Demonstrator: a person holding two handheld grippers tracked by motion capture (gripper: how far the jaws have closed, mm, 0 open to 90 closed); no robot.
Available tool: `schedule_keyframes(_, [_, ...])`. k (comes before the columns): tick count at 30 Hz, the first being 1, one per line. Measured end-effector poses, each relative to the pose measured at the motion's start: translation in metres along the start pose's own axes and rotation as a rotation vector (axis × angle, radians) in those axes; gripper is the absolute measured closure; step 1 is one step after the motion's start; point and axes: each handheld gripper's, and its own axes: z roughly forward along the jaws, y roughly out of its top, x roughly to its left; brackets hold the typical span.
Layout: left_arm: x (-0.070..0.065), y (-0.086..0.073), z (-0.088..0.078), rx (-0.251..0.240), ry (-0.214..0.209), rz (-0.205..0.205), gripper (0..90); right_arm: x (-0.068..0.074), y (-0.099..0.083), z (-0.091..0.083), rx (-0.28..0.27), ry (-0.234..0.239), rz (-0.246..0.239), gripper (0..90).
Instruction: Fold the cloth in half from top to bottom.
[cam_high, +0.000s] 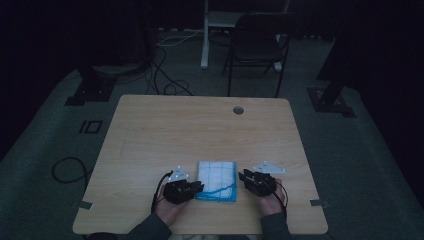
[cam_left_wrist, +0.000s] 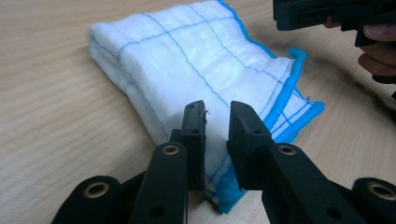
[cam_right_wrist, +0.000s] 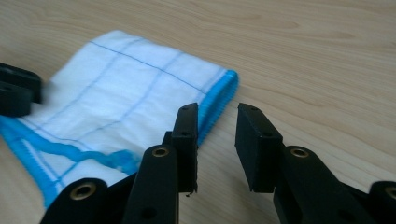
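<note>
Nearest the lens in the high view are my two hands at the bottom edge, one gripper in each. Between them lies one folded white cloth (cam_high: 216, 180) with blue stitching, low and centre on the table (cam_high: 165, 125), its long axis running up the frame, its loose blue-edged end toward me. My left gripper (cam_high: 199, 188) sits at the cloth's lower left edge, my right gripper (cam_high: 243, 176) just off its right edge. One black chair (cam_high: 257, 45) stands beyond the table, top centre.

Left gripper view: my left gripper (cam_left_wrist: 216, 109) has its two black jaws parted by a narrow gap, hovering over the cloth (cam_left_wrist: 187, 60) near its blue hem, pinching nothing. The cloth stretches from bottom centre to upper left. My other gripper shows upper right.

Right gripper view: my right gripper (cam_right_wrist: 216, 113) stands partly open, gripping nothing; the cloth (cam_right_wrist: 121, 100) lies to the left, its blue edge beside the left jaw.
</note>
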Motion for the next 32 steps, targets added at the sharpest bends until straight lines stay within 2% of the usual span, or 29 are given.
schedule_keyframes(5, [0.006,0.003,-0.005,-0.017,0.041,0.011,74.7,-0.006,-0.003,0.003,0.012,-0.017,0.028,65.8])
schedule_keyframes(8, [0.012,0.003,-0.008,-0.028,0.062,0.002,73.0,-0.01,-0.003,0.003,0.009,-0.029,0.049,63.3])
schedule_keyframes(21, [0.044,0.006,-0.021,-0.027,0.21,0.015,70.7,-0.027,-0.005,0.002,0.012,-0.083,0.126,57.7])
schedule_keyframes(24, [0.053,0.006,-0.025,-0.025,0.244,0.007,69.8,-0.029,-0.005,0.002,0.014,-0.089,0.14,57.5])
schedule_keyframes(26, [0.06,0.005,-0.029,-0.018,0.27,0.001,69.2,-0.03,-0.006,0.002,0.014,-0.095,0.138,57.4])
schedule_keyframes(32, [0.072,0.002,-0.037,-0.018,0.313,-0.024,67.8,-0.031,-0.005,0.005,0.026,-0.111,0.127,56.9])
